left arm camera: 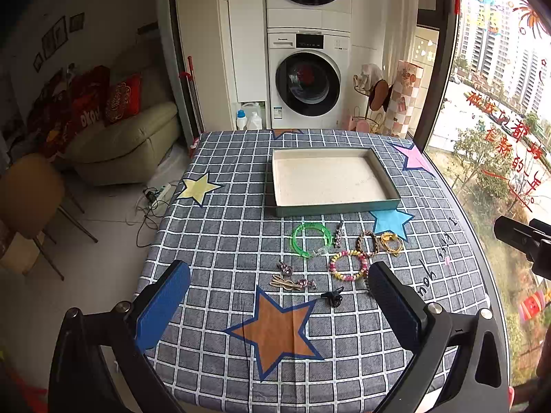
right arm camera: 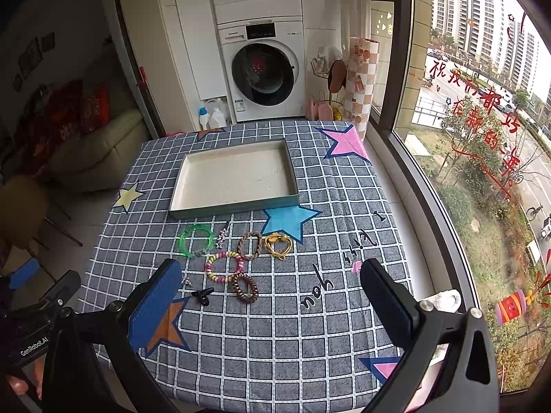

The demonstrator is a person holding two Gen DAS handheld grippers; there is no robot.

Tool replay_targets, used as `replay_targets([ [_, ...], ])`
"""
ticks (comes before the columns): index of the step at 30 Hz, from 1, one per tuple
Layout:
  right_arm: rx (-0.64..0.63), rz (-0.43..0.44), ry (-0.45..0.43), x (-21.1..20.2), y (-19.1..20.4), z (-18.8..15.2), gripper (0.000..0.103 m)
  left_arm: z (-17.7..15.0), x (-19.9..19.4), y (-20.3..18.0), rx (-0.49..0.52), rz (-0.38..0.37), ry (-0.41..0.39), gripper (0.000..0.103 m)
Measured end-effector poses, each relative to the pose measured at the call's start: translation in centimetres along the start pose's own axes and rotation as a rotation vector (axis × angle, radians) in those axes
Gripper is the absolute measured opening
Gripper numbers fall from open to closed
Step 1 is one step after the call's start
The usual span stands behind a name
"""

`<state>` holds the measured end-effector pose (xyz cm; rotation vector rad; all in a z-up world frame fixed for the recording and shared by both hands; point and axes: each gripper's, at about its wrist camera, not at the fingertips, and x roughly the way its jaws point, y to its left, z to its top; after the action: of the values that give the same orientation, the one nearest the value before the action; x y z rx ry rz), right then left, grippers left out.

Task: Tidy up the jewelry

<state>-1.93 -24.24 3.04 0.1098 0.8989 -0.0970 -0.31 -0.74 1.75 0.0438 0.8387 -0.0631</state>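
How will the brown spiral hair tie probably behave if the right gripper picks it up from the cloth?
The brown spiral hair tie looks like a coiled plastic loop, so it probably stretches and squashes rather than staying stiff. It seems light and lies flat, so it should not roll. The glossy coils may slip between the right gripper's open fingers.

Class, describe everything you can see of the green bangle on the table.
The green bangle is a translucent, plastic-looking ring in bright green, lying flat on the checked tablecloth just in front of the shallow tray. A small clear, glittery piece sits at its near edge. Neither set of tongs touches it; a star hair clip lies close beside it.
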Motion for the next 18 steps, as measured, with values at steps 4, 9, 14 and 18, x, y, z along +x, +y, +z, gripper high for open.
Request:
replay_targets([
  [4,0.000,0.000,0.000,-0.02,0.07,0.03,0.103,-0.02,0.01,-0.01,0.000,0.000,0.000,0.103],
  [9,0.002,0.001,0.001,-0.04,0.13,-0.02,0.103,-0.05,0.03,0.00,0.000,0.000,0.000,0.103],
  [14,0.002,0.000,0.001,-0.04,0.11,-0.05,0.103,-0.10,0.04,0.00,0.000,-0.001,-0.001,0.103],
  [18,0.003,0.001,0.001,-0.04,0.12,-0.05,0.103,-0.14,0.01,0.06,0.001,-0.003,0.000,0.103],
])
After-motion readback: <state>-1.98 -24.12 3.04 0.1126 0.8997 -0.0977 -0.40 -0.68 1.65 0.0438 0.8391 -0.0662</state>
